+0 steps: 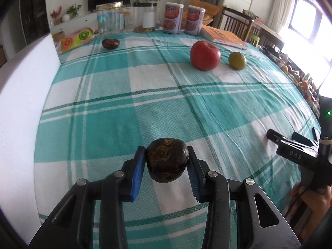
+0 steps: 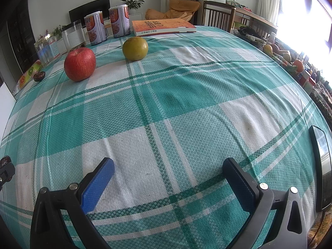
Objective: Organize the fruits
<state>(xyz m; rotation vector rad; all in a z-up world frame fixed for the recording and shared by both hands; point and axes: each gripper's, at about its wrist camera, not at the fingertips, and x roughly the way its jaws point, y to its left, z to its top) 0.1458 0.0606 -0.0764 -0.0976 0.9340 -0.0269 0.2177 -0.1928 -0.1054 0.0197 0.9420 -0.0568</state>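
One dark round fruit point(image 1: 167, 160) sits clamped in my left tool point(image 1: 167, 161), above the counter point(image 1: 166, 103); my right tool point(image 2: 169, 172) gapes wide, empty. Carrying step, I judge: next, set it beside the apple point(image 1: 205, 55).

On the table point(image 1: 145, 103), the apple point(image 1: 205, 55) sits just left of the citrus point(image 1: 237, 60), with the book point(image 1: 223, 36) behind them and two cans point(image 1: 183, 18) side by side to the book's left. Further left along the far edge stand two jars point(image 1: 110, 17), a chestnut point(image 1: 110, 44) lies in front of them, and a box point(image 1: 76, 38) lies at the far left corner. Near the front, a second chestnut point(image 1: 167, 160) sits between the jaws of the left gripper point(image 1: 166, 164), and the right gripper point(image 2: 168, 178) is over the table to its right.
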